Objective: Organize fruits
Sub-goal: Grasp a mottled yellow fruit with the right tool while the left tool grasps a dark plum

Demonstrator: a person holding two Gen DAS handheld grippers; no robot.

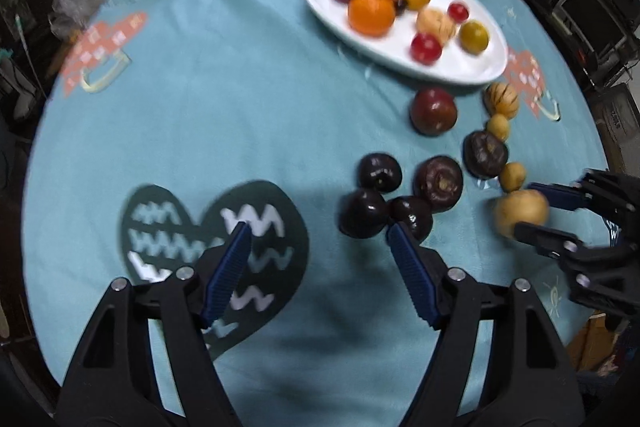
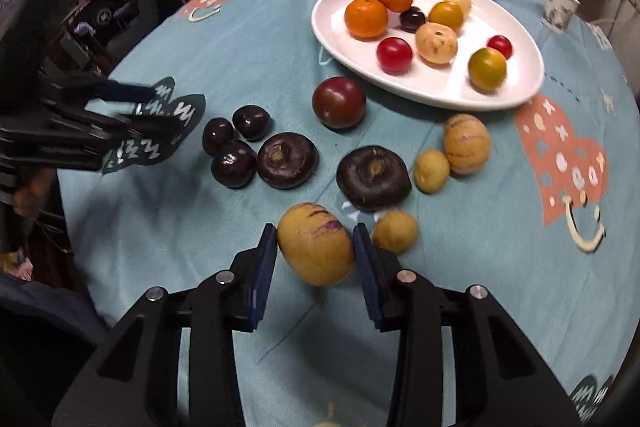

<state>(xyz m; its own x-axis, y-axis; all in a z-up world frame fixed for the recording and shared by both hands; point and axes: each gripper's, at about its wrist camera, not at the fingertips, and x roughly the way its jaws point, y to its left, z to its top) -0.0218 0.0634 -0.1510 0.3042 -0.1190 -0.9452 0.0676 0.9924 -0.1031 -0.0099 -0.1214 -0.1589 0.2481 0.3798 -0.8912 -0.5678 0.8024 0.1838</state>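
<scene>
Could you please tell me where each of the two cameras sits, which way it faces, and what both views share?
Left wrist: on the left claw, looking steeply down at bare tablecloth beside dark plums; its own fingers show, jaws apart.
Right wrist: on the right claw, looking down at a yellow melon pressed between its pads.
Shared: the white plate, the loose fruit, and each other's claw.

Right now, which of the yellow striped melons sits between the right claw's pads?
The biggest melon, nearest the camera; the other lies free beside the white plate.
</scene>
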